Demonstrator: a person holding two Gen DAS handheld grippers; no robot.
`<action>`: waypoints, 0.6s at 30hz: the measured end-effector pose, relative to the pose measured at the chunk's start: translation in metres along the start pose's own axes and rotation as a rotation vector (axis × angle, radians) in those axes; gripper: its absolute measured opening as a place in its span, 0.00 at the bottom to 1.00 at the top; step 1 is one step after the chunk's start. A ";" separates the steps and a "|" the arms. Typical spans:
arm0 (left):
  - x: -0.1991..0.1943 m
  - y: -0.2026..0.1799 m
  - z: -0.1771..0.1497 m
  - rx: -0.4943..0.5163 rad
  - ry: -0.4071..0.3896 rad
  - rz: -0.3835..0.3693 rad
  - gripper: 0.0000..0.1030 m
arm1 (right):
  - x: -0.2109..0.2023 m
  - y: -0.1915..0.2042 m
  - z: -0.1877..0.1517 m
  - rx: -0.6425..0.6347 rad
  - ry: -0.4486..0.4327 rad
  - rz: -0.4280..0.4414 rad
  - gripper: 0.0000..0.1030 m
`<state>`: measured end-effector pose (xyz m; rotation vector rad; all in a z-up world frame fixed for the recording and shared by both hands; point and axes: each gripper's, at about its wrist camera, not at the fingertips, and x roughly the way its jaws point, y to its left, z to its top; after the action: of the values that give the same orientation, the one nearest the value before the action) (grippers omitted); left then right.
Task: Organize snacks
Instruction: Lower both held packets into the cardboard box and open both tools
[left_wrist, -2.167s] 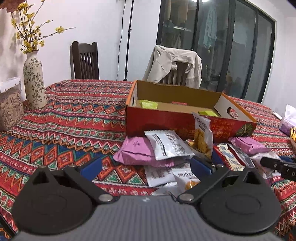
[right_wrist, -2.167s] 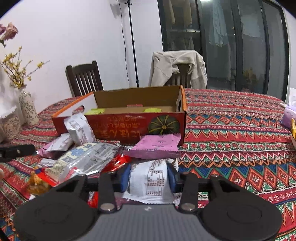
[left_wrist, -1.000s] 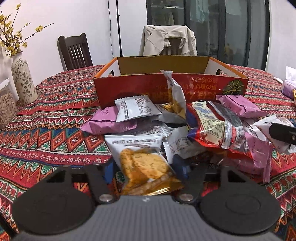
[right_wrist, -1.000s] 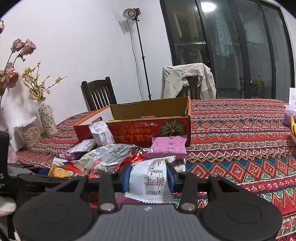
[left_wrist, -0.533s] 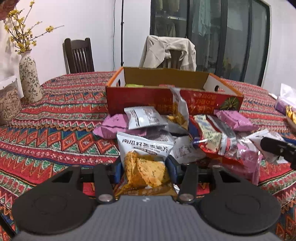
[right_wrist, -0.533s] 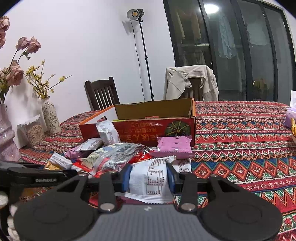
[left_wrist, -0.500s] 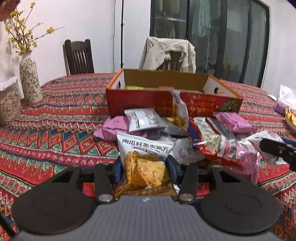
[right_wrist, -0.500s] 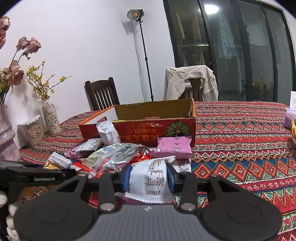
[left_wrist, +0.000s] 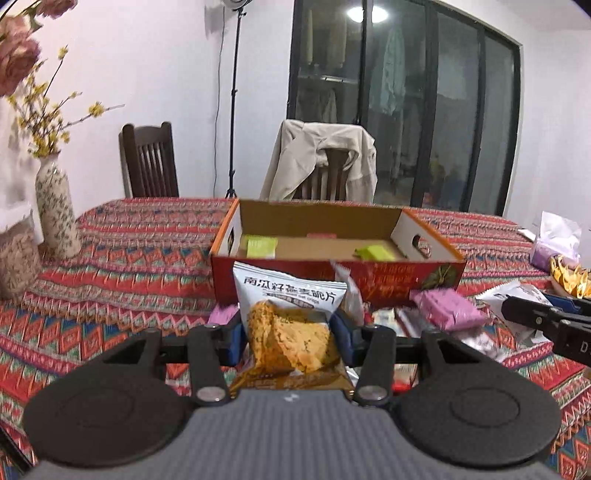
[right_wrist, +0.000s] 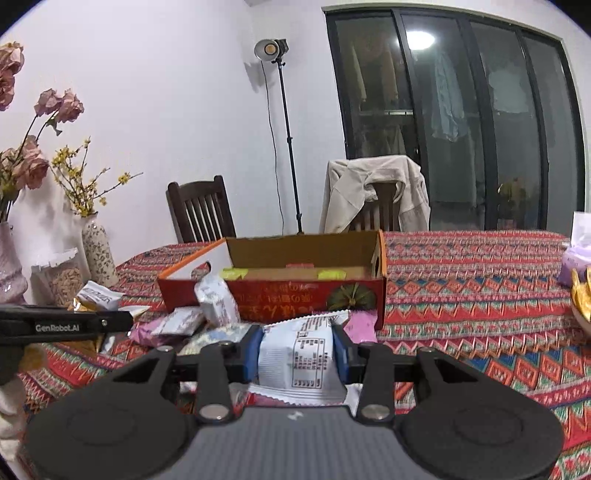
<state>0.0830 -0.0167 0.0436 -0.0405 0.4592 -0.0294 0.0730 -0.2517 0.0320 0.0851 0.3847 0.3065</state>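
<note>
My left gripper (left_wrist: 290, 338) is shut on a white-topped cracker packet (left_wrist: 291, 306) and holds it upright above the snack pile. An open red cardboard box (left_wrist: 373, 282) stands just behind, with green packets (left_wrist: 260, 246) on its floor. My right gripper (right_wrist: 297, 350) is shut on a white packet with a printed label (right_wrist: 295, 354), in front of the same box (right_wrist: 288, 295). Loose snacks, among them a pink packet (left_wrist: 447, 314), lie before the box. The pile below my left gripper is mostly hidden.
A patterned cloth covers the table (left_wrist: 140, 258). A flowered vase (left_wrist: 57, 214) and a jar (left_wrist: 16, 266) stand at the left. A tissue pack (left_wrist: 554, 243) and a bowl of chips (left_wrist: 570, 282) sit at the right. Two chairs (right_wrist: 201, 210) stand beyond the table.
My left gripper has closed on the cracker packet and lifted it off the pile toward the box. The right gripper has risen a little with its white packet.
</note>
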 end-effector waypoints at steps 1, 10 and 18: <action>0.002 -0.001 0.004 0.008 -0.005 -0.004 0.47 | 0.002 0.000 0.005 -0.006 -0.008 -0.004 0.38; 0.022 -0.015 0.044 0.079 -0.059 0.007 0.47 | 0.023 -0.002 0.055 -0.027 -0.065 -0.006 0.38; 0.060 -0.024 0.089 0.080 -0.078 0.040 0.47 | 0.073 -0.005 0.098 -0.024 -0.055 0.001 0.38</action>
<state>0.1754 -0.0402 0.0975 0.0460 0.3804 -0.0073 0.1759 -0.2360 0.0963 0.0698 0.3266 0.3088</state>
